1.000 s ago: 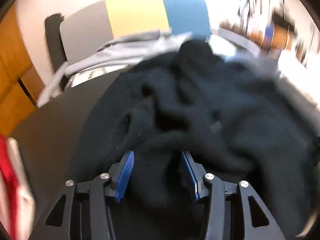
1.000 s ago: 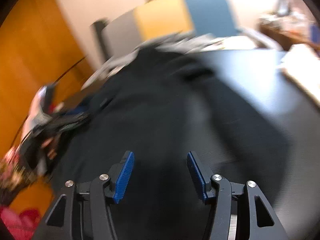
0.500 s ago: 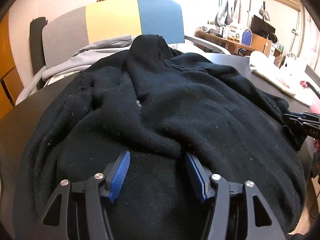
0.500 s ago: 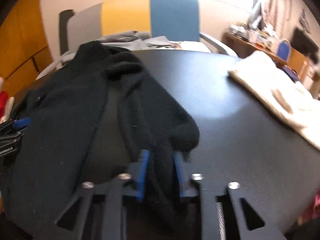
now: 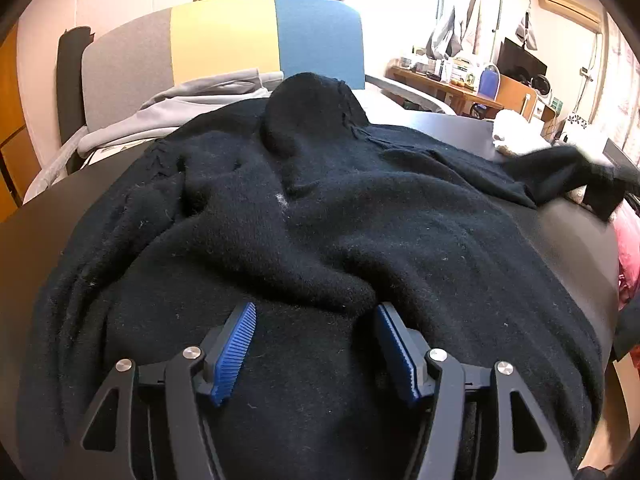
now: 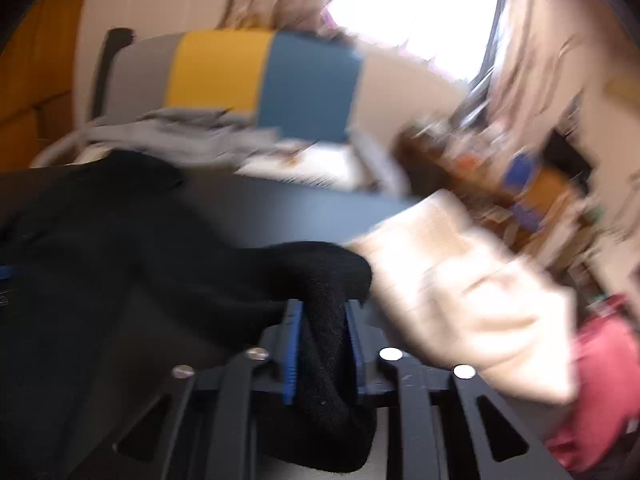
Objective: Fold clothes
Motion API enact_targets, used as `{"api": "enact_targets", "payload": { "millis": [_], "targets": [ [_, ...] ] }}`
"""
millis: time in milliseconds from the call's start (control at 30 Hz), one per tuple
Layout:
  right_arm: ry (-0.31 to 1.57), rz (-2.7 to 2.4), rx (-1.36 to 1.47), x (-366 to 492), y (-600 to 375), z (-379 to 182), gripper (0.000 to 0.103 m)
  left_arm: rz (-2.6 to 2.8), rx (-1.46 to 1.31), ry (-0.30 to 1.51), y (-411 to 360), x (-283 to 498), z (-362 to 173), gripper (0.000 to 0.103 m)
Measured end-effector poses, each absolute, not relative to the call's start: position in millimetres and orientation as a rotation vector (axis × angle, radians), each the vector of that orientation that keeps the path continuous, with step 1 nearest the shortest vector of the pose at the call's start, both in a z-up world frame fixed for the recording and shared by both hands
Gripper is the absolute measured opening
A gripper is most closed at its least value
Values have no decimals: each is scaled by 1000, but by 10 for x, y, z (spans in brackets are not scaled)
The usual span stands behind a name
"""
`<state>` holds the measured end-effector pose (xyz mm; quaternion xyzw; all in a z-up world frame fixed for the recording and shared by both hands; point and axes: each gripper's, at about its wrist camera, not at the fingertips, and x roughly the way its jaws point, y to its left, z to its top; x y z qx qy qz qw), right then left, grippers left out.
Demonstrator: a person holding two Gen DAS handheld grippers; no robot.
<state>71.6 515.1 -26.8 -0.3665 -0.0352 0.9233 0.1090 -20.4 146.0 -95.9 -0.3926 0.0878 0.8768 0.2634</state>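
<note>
Fabric of the rumpled black fleece sweater [image 5: 320, 216] covers the dark round table [image 5: 472, 132], where your right gripper [image 6: 322, 344] pinches its sleeve while your left gripper [image 5: 316, 336] sits spread over a fold.

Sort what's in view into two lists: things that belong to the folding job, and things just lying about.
Part of the job:
black sweater
right gripper, shut on its sleeve
left gripper, open over the sweater

Lying about:
grey garment on the chair
cream cloth
red cloth
table
</note>
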Motion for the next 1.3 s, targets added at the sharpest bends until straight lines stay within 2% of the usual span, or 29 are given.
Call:
{"api": "enact_targets", "payload": {
  "millis": [33,67,200,333,467,567,667,700,733,767,867,900,1067,1300],
  "targets": [
    [2,2762,-1150,745,5114,-379,51,2370,-1061,238,1455,-207,-958,63],
    [111,2804,-1223,773,5078,-491,55,2369,-1062,235,1454,-205,-958,63],
    [323,2770,-1153,1091,5164,-655,55,2362,-1061,224,1441,-222,-961,64],
    [705,2582,-963,1564,5670,-659,55,2358,-1059,228,1439,-235,-964,66],
    [771,2397,-982,1565,5985,-757,55,2355,-1059,226,1425,-251,-962,66],
    [912,2413,-988,1568,6025,-858,55,2355,-1058,232,1423,-259,-961,66],
    [766,2457,-1004,1352,5824,-942,57,2356,-1058,238,1429,-257,-961,66],
    [630,2462,-1038,1255,5740,-944,52,2355,-1058,236,1426,-260,-961,66],
    [493,2462,-1069,1157,5656,-947,31,2354,-1058,235,1422,-264,-960,66],
    [385,2474,-1100,1074,5613,-941,20,2353,-1059,232,1416,-268,-960,66],
    [87,2475,-1130,966,5634,-819,8,2350,-1058,226,1408,-275,-962,67],
    [-10,2460,-1122,921,5685,-743,8,2350,-1058,228,1408,-278,-962,67],
    [-191,2349,-970,725,6273,-260,7,2349,-1058,240,1405,-299,-961,67],
    [-40,2164,-882,659,7134,30,5,2351,-1056,259,1407,-310,-962,68]
  ]
}}
